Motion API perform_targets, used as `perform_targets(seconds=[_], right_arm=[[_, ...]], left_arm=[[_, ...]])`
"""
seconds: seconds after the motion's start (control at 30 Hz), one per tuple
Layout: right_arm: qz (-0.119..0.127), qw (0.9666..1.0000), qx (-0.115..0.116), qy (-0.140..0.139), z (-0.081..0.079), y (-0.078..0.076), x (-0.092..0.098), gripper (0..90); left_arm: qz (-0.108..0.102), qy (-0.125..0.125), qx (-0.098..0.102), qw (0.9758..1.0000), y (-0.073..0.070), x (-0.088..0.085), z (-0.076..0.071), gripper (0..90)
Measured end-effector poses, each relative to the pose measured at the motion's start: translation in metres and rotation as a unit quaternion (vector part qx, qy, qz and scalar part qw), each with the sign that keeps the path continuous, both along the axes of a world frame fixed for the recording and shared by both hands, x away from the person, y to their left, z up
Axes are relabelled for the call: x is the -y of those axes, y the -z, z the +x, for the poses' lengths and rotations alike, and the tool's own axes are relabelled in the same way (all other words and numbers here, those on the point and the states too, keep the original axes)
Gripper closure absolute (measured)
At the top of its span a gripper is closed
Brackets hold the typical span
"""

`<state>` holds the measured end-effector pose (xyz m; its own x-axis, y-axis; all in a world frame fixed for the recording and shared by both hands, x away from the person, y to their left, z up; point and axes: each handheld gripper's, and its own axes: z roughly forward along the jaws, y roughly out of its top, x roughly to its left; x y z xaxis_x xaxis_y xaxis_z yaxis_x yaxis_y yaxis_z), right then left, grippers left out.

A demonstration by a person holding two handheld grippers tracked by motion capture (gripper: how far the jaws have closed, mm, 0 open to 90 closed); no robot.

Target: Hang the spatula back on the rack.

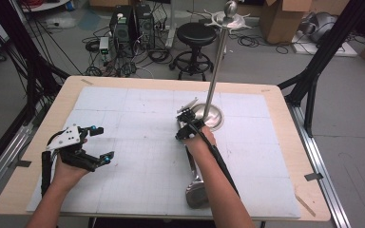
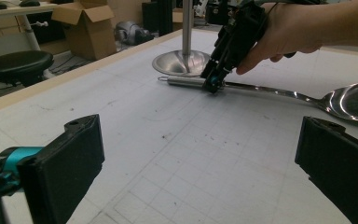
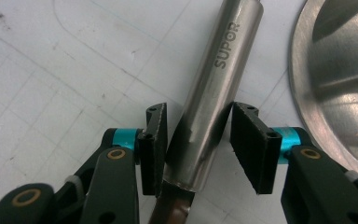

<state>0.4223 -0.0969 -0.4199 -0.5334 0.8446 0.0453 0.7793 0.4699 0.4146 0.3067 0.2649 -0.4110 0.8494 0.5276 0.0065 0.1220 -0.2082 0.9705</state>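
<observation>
- The right gripper (image 3: 198, 149) points down at the table (image 1: 138, 133), with the thick steel handle of a large spoon (image 3: 214, 93) between its two jaws.
- In the right gripper view, the left pad (image 3: 154, 149) touches the side of the handle, or is just beside it. The right pad (image 3: 247, 144) stands a little apart from the metal, with a thin strip of table visible between them.
- So the jaws are around the handle but not clamped on it from both sides.
- The word SUPOR is printed on the handle, just beyond the fingertips.
- The spoon lies flat on the white gridded mat. Its bowl (image 2: 354, 100) is at the far end from the gripped part, near the person's edge of the table in the high view.
- The round base of a metal stand (image 3: 340, 79) is just beside the right finger, close to the handle's end.
- The left gripper (image 1: 97, 142) is well apart from the spoon, over bare mat, and its jaws stand wide apart with nothing between them.
</observation>
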Motion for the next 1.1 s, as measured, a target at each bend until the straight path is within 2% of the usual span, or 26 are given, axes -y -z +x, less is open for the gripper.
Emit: perform_targets(seconds=[0.17,0.5,0.7,0.77,0.83,0.97,1.1], right_arm=[[-0.003,0.9999,0.001,0.013,-0.0016,-0.0007,-0.0024,58.2],[-0.004,1.0,-0.002,0.007,-0.0005,-0.0008,-0.0014,59.0],[-0.008,0.9998,-0.009,-0.017,-0.0007,-0.0026,0.0006,68.4],[-0.026,0.9989,-0.005,-0.039,-0.0023,-0.0036,-0.001,68.5],[-0.028,0.9987,-0.004,-0.043,-0.0028,-0.0037,-0.0017,68.6],[-0.02,0.9986,-0.009,-0.049,-0.0029,-0.004,-0.0016,68.6],[-0.008,0.9978,-0.008,-0.066,-0.0053,-0.0073,-0.0022,68.5]], left_arm=[[0.001,0.001,-0.001,1.0,0.0001,0.0006,-0.0005,1.7],[0.006,0.001,-0.001,1.0,0.0004,0.0008,-0.0002,1.7],[0.006,0.001,-0.002,1.0,0.0005,0.0011,-0.0004,1.7],[0.006,0.001,-0.002,1.0,0.0007,0.0012,-0.0003,1.7],[0.006,0.001,-0.002,1.0,0.0008,0.0013,-0.0003,1.7],[0.007,0.002,-0.002,1.0,0.0007,0.0011,-0.0003,1.7],[0.006,0.001,-0.004,1.0,0.0008,0.0009,-0.0003,1.7]])
